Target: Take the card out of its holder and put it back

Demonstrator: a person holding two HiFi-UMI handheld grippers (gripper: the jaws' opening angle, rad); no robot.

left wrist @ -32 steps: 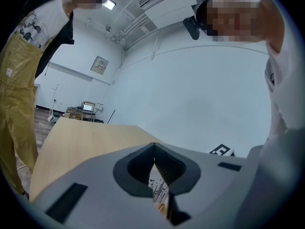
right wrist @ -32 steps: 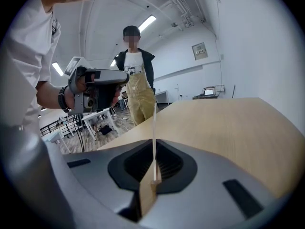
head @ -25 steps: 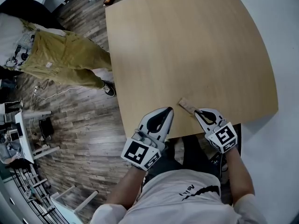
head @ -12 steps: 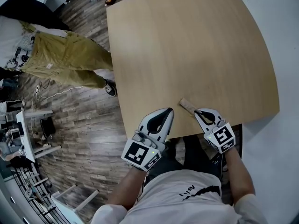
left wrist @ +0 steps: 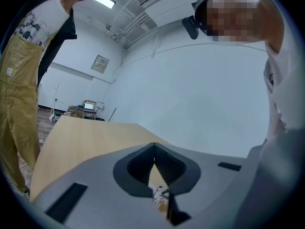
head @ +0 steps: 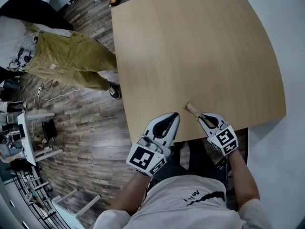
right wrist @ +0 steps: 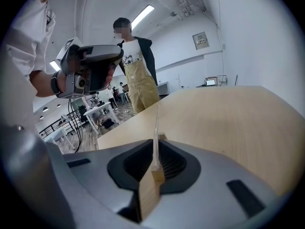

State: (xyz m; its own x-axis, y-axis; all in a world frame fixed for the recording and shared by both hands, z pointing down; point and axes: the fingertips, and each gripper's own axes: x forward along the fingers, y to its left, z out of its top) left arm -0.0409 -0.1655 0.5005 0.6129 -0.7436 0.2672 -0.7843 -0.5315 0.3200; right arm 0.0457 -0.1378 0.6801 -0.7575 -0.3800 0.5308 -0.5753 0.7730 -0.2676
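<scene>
The card [right wrist: 156, 128] stands upright, edge-on, in its wooden holder [head: 191, 109] — at the near edge of the table [head: 200, 46], right of centre. The right gripper [head: 204, 117] pinches the holder's near end. The left gripper [head: 172, 116], just left, has its fingers pressed together — nothing between them. A person in tan overalls [head: 66, 61] stands far left.

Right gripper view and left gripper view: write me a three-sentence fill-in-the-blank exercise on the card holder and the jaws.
The right gripper has its jaws ___ on the small light-wood card holder.
The thin pale card stands ___ that holder's slot.
The left gripper has its jaws together and holds ___ between them.
Missing words: shut; in; nothing.
</scene>
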